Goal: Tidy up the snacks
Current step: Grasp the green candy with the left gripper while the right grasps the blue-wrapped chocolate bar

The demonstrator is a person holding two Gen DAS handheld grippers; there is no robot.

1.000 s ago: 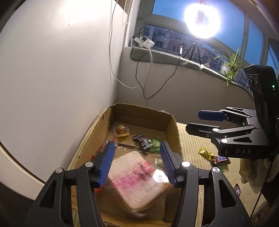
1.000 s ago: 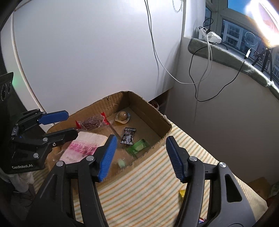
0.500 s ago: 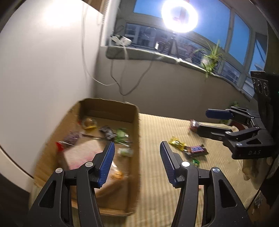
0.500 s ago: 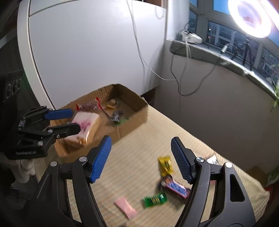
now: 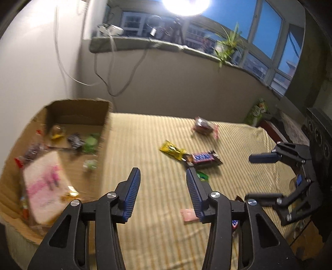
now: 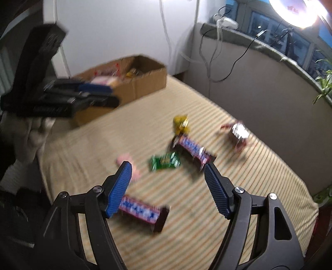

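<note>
A cardboard box (image 5: 104, 128) at the left holds a pink-and-white bread pack (image 5: 44, 187) and several small snacks. On the striped cloth lie a yellow packet (image 5: 171, 149), a brown chocolate bar (image 5: 204, 158), a silvery red packet (image 5: 204, 126), a green packet (image 6: 165, 162), a pink packet (image 5: 188, 215) and a second chocolate bar (image 6: 143, 211). My left gripper (image 5: 162, 185) is open and empty over the cloth, right of the box. My right gripper (image 6: 167, 184) is open and empty above the loose snacks; it also shows in the left wrist view (image 5: 263, 177).
A white wall and hanging cables (image 5: 108, 83) stand behind the box. A windowsill with a plant (image 5: 228, 45) and a bright ring light (image 5: 185, 5) runs along the back. The cloth's right edge (image 6: 307, 199) drops off near a green can (image 5: 257, 111).
Both grippers have swung right, away from the box and out over the cloth with the loose snacks. The bread pack stays in the box. Both stay open.
</note>
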